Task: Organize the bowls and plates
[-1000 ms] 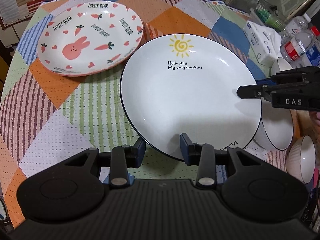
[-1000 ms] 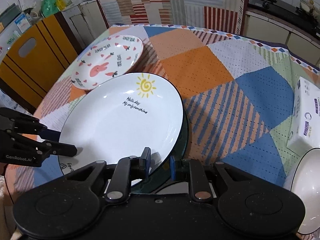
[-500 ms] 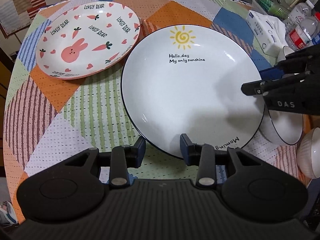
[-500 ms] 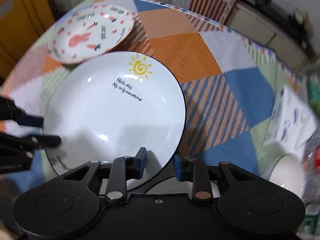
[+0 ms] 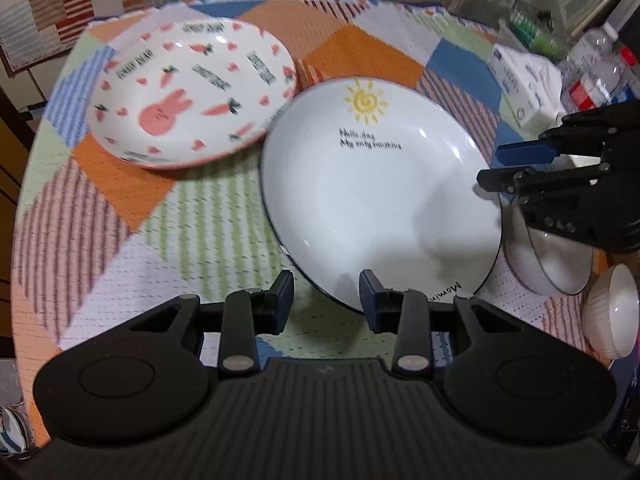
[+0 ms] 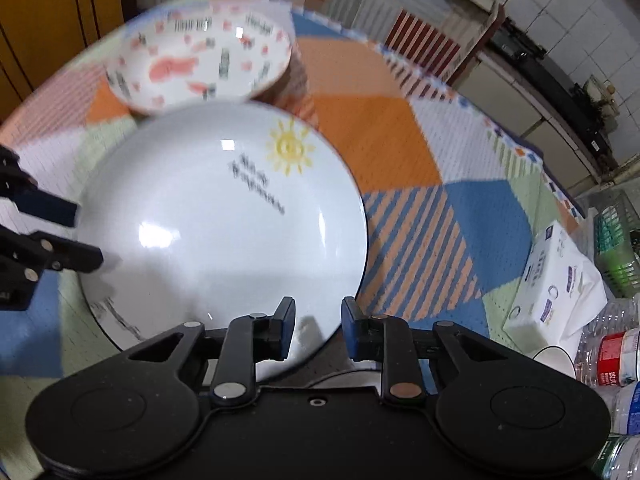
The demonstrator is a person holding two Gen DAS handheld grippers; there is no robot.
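A large white plate with a yellow sun lies on the patchwork tablecloth; it also shows in the right wrist view. A rabbit-and-carrot plate sits beyond it to the left, also in the right wrist view. My left gripper is open at the sun plate's near rim. My right gripper is open over the plate's opposite rim; in the left wrist view it straddles that edge. Neither holds anything.
A white bowl with a dark rim and a ribbed white bowl sit right of the sun plate. A tissue pack, plastic bottles and a green basket crowd the table's right side.
Both grippers have pulled back and risen a little, with both views now blurred by motion. The right gripper's jaws have widened. The plates have not moved.
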